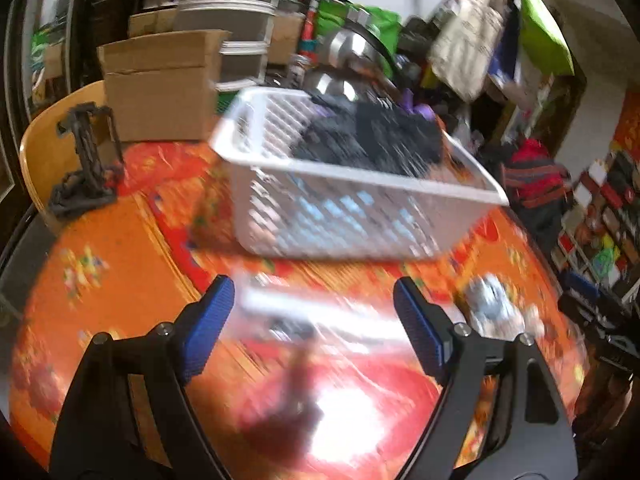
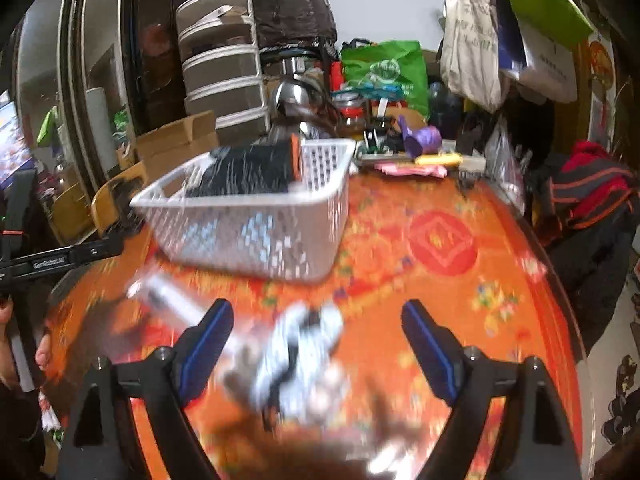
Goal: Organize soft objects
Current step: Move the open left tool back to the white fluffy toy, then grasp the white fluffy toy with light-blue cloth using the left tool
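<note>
A white plastic basket (image 1: 360, 216) stands on the round table with the orange-red cloth (image 1: 120, 264). A dark soft item (image 1: 372, 140) lies in it, seen also in the right wrist view (image 2: 248, 168) inside the basket (image 2: 256, 236). A small grey-white soft object (image 2: 296, 356) lies on the cloth between the fingers of my open right gripper (image 2: 318, 344), blurred. The same object shows right of my open, empty left gripper (image 1: 314, 320) in the left wrist view (image 1: 492, 304).
Cardboard boxes (image 1: 160, 88) and a black holder (image 1: 90, 156) sit at the table's far left. Stacked drawers (image 2: 224, 64), a kettle (image 2: 296, 96), bags (image 2: 384, 68) and clutter crowd the back. My left gripper's body (image 2: 60, 260) shows at the left.
</note>
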`<state>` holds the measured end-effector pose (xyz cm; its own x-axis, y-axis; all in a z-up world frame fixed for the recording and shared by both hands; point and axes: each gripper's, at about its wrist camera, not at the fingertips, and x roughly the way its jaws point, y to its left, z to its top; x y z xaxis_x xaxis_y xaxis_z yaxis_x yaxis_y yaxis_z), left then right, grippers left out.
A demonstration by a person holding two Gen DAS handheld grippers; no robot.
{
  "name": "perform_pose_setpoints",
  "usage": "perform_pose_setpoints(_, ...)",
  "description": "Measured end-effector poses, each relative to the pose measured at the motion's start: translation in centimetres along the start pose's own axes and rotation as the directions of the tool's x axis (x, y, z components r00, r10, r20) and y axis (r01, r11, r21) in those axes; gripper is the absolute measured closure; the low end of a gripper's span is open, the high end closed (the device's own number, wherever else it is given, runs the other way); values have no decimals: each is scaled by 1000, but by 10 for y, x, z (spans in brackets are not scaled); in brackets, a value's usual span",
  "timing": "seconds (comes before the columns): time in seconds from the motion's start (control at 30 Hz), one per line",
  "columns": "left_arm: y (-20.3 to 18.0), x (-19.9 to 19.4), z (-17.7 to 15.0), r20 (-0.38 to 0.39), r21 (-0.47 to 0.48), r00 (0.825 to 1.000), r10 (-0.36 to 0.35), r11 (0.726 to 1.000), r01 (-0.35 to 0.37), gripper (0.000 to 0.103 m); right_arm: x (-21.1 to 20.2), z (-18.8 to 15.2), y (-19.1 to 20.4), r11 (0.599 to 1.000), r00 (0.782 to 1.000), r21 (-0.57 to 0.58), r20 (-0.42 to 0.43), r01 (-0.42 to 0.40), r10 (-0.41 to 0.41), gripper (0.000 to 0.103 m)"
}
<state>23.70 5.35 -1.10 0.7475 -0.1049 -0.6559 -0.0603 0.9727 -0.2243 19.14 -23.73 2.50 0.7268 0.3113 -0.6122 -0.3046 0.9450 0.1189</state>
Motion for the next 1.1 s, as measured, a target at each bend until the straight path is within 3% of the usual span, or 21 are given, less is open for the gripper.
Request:
perform_pose_setpoints(0.17, -60, -7, -38, -11, 68, 999, -41, 997, 42, 23, -14, -29, -13, 999, 1000, 46, 0, -11, 11, 24)
perform_pose_setpoints(0.23, -85, -4, -46, -33, 96, 996, -80, 992, 83, 23, -15, -36, -16, 999, 1000, 50, -9, -6, 7, 42)
perform_pose_setpoints(0.33, -123, -4, -62, -49, 159, 993, -110, 980, 117, 23, -11, -43, -19, 997, 999, 65, -29, -34, 36, 51)
perform_pose_setpoints(0.43, -145, -6, -73, -49, 193, 988, -148, 969, 155, 23, -7, -46, -19, 997, 998, 65, -42, -48, 51, 52)
perform_pose_setpoints(0.57, -169, 1, -84, -56, 234, 990, -130, 962, 140, 25, -2, -48, -16, 996, 996, 60, -54, -74, 77, 52)
perform_pose_setpoints(0.63, -175, 4, -87, -55, 236, 990, -126, 962, 136, 37, 1, -48, -13, 996, 995, 54, -65, -72, 76, 58)
perform_pose_setpoints(0.87, -181, 29, -83, -104, 250, 985, -134, 956, 157, 59, 13, -49, -14, 993, 990, 73, -97, -94, 101, 73)
perform_pose_setpoints(0.93, -183, 36, -83, -118, 247, 981, -153, 952, 179, 78, 17, -50, -14, 993, 988, 76, -112, -94, 102, 83)
perform_pose_setpoints(1.0, -184, 40, -81, -137, 234, 975, -174, 951, 203, 82, 22, -51, -15, 993, 988, 79, -125, -86, 95, 89)
perform_pose_setpoints(1.1, -182, 44, -80, -143, 233, 972, -188, 948, 218, 85, 21, -50, -16, 994, 989, 80, -121, -77, 87, 91)
